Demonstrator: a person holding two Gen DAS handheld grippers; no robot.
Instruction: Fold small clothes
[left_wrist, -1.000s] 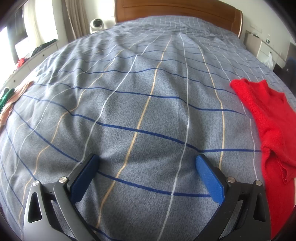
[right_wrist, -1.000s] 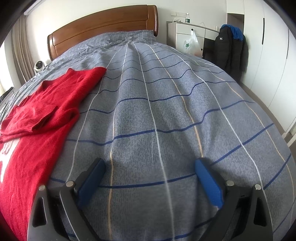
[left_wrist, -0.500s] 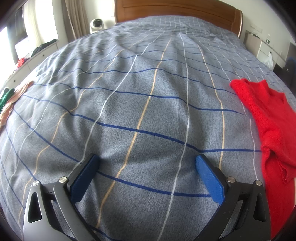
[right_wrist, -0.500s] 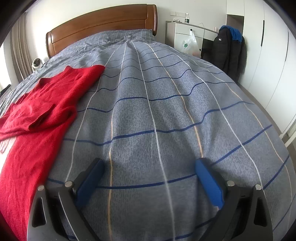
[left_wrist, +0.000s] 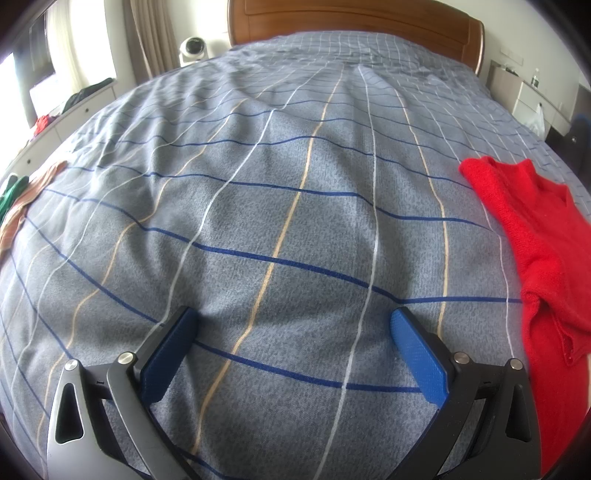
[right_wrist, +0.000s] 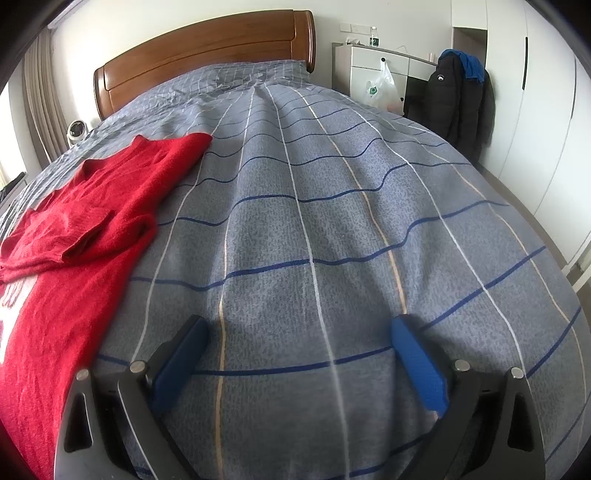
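Note:
A red knitted sweater (left_wrist: 539, 236) lies flat on the bed at the right edge of the left wrist view, one sleeve folded across its body. The same red sweater (right_wrist: 85, 236) fills the left side of the right wrist view, white lettering showing at its lower left. My left gripper (left_wrist: 291, 325) hovers open over bare quilt, to the left of the sweater. Over bare quilt to the sweater's right, my right gripper (right_wrist: 295, 334) is open as well. Neither holds anything.
The bed's grey checked quilt (left_wrist: 280, 192) runs back to a wooden headboard (right_wrist: 207, 59). Orange and green clothes (left_wrist: 18, 206) lie at the bed's left edge. A white dresser (right_wrist: 373, 74), a hanging plastic bag (right_wrist: 380, 88) and dark jackets (right_wrist: 461, 99) stand at the right.
The right wrist view has shifted slightly, so the sweater sits a little further left and lower in it. The left gripper has stayed still. Both stay open.

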